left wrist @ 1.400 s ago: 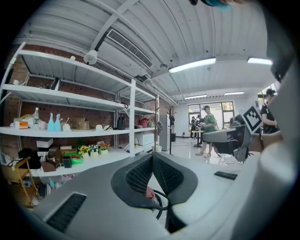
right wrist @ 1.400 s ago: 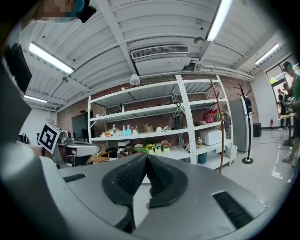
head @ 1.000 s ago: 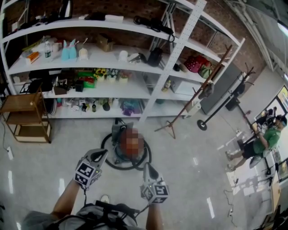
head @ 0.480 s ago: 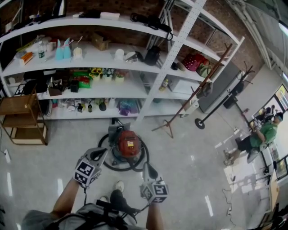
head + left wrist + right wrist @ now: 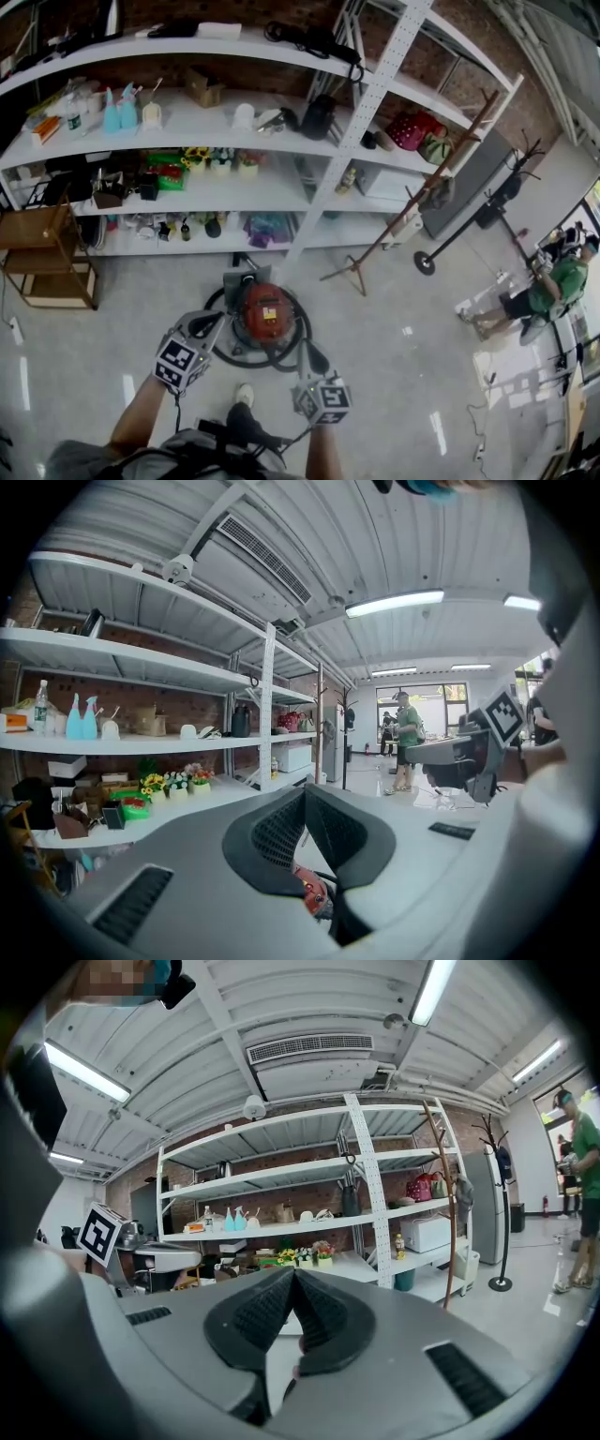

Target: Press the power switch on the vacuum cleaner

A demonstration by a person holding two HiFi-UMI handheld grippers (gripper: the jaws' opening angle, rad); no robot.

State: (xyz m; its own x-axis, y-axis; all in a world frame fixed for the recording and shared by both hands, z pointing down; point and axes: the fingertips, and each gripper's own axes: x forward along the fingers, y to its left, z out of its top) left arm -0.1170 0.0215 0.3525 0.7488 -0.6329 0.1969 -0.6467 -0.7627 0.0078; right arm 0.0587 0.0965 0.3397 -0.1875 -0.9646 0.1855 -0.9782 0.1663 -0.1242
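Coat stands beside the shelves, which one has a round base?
The black coat stand, farther right: its pole ends in a round disc; the wooden coat stand has splayed legs.

A round red canister vacuum cleaner [image 5: 265,314] sits on the pale glossy floor [image 5: 394,375], ringed by its black hose [image 5: 225,354], in front of the tall white metal shelving [image 5: 281,131]. The 2 tongs lie on its near side: the left tongs [image 5: 212,322] just beside its left edge, the right tongs [image 5: 309,354] off its near right. A small brown wooden rack [image 5: 47,253] stands at the shelving's left end, a leaning wooden coat stand [image 5: 412,202] at its right.
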